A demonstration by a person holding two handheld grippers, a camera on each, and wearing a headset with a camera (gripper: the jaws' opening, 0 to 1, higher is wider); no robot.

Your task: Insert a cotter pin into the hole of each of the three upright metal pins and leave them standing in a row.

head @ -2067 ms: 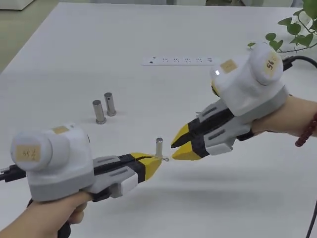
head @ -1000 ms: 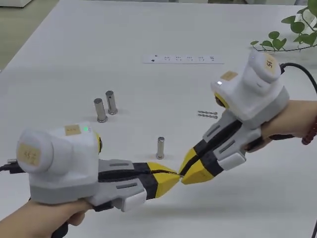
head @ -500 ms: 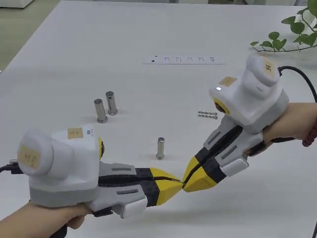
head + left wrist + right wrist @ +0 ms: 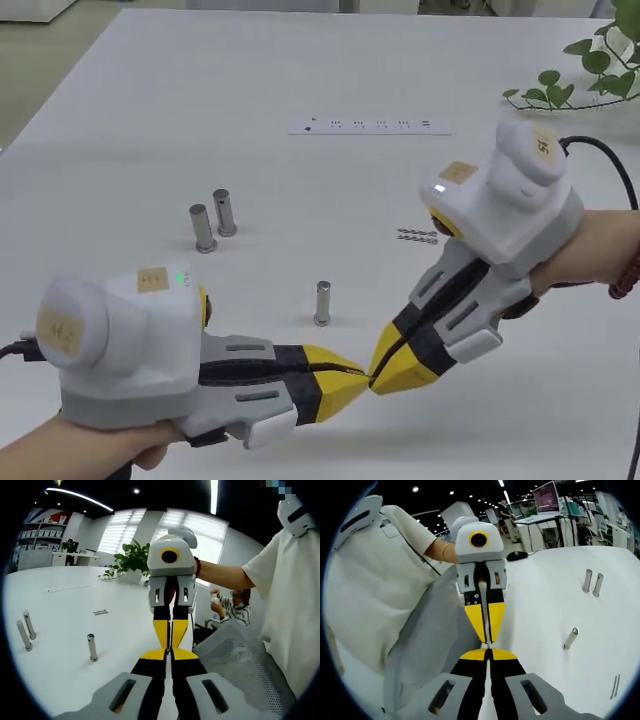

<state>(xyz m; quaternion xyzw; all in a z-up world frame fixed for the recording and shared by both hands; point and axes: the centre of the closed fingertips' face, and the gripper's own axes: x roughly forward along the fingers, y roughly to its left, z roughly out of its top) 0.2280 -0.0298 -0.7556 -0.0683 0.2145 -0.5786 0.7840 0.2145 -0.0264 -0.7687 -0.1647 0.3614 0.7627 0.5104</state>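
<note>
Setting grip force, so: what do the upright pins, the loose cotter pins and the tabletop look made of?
The upright pins: likely steel, satin grey with a bright highlight down the barrel. The cotter pins: thin grey metal wire by the look; too small to judge finish. The tabletop: smooth matte white, perhaps laminate; soft shadows, no glare.

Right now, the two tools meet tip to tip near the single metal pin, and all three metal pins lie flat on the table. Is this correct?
No, the pins do not lie flat. The head view shows all three standing upright on the table: a pair of pins and the single metal pin. The left tool and right tool do meet tip to tip near it.
</note>
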